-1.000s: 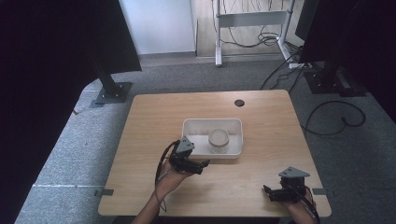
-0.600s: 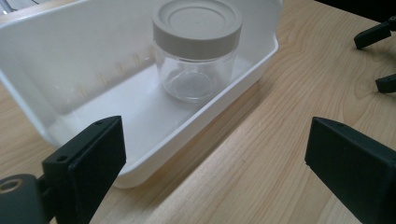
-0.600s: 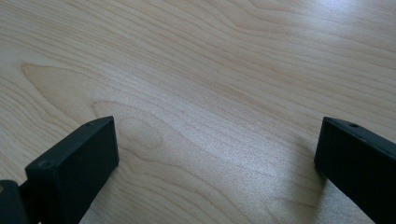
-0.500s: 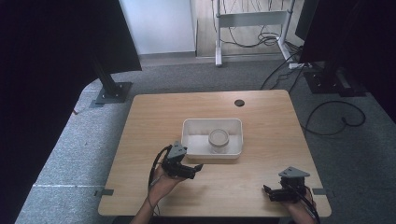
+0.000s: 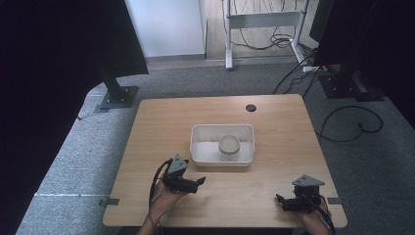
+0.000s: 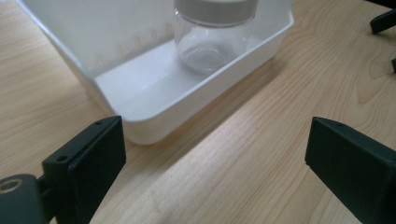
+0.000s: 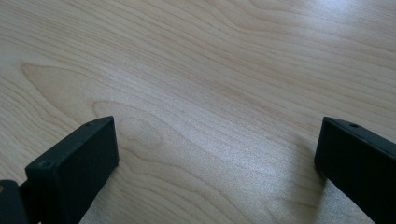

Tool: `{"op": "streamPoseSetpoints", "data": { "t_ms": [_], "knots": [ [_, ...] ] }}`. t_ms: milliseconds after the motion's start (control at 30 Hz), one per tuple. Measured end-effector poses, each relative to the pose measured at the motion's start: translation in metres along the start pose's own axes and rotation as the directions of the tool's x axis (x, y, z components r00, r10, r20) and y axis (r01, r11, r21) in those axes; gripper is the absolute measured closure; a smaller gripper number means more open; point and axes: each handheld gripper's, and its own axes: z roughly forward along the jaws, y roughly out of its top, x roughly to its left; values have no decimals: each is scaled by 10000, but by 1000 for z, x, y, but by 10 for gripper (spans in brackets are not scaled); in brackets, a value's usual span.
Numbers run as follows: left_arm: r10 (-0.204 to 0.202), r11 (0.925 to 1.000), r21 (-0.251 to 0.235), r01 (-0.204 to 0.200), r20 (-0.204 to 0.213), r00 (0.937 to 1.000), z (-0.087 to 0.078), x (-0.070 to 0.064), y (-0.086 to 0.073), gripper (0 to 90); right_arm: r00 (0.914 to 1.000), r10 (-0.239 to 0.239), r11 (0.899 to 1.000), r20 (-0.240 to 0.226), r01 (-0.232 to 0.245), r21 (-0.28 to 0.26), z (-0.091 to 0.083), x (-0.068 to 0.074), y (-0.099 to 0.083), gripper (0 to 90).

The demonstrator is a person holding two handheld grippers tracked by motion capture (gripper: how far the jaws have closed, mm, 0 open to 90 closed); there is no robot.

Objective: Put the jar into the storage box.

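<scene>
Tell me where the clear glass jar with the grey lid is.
The clear glass jar with the grey lid stands upright inside the white rectangular plastic tray at mid-table, right of the tray's centre.

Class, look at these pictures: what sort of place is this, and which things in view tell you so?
Probably a lab or office workroom set up for recording. A bare wooden table stands on grey carpet, loose cables trail across the floor, and dark equipment stands flank the table.

Even, soft daylight on table [image 5: 274, 122]; dark room edges; high view grainy; gripper views sharp w/ mild glare.
</scene>
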Motion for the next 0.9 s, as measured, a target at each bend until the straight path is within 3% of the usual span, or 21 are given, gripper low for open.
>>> {"op": "streamPoseSetpoints", "data": {
  "t_ms": [567, 900],
  "knots": [
    [-110, 9983, 564, 125, -269, 9996, 1, 3, -32, 50, 10000, 0, 10000, 1, 0, -1, 0, 0, 0, 0],
    [-36, 9924, 1227, 98, -513, 9987, 5, 2, -48, 50, 10000, 1, 10000, 1, -1, -1, 0, 0, 0, 0]
  ]
}}
